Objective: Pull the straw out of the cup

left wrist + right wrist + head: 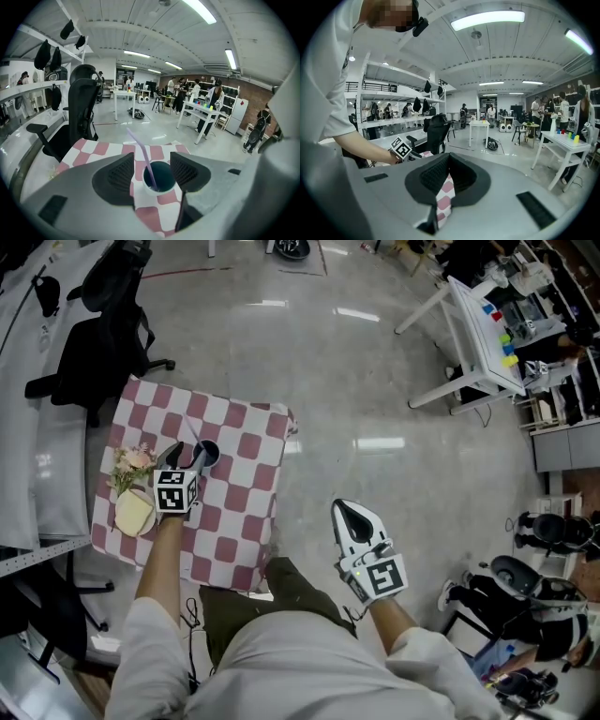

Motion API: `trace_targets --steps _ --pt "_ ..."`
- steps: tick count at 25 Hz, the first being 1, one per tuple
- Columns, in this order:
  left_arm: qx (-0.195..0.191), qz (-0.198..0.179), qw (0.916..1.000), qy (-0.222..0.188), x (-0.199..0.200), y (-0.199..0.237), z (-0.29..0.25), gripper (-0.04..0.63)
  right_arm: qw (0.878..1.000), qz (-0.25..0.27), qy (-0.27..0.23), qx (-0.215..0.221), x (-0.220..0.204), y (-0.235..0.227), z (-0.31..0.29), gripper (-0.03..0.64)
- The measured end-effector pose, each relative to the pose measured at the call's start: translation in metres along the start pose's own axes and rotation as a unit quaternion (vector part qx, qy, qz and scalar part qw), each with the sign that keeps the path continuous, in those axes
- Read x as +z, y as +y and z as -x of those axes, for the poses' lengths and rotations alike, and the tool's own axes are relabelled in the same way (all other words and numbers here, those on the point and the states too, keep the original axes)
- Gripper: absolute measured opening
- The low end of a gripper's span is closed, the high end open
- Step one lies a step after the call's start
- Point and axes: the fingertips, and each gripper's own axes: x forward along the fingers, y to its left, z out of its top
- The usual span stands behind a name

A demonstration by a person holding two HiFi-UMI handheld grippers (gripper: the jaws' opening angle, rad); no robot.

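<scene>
A white cup with a dark inside stands on the pink-and-white checked tablecloth. A purple straw leans out of it toward the left. My left gripper is open, with one jaw on each side of the cup and straw and neither touching them. In the head view the left gripper sits over the cloth right at the cup. My right gripper is shut and empty, held over the floor to the right of the table. The right gripper looks toward the cloth.
On the left of the cloth lie a bunch of pink flowers and a pale yellow item. A black office chair stands behind the table, a grey desk to its left, and a white table at far right.
</scene>
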Motion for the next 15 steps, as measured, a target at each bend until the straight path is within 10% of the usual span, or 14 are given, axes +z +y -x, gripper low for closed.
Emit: trace_targets --steps 15 --pt "-0.001 0.005 0.9995 0.032 -0.012 0.013 -0.028 0.241 1.000 -0.003 0.012 0.004 -0.005 -0.007 -0.017 0.005"
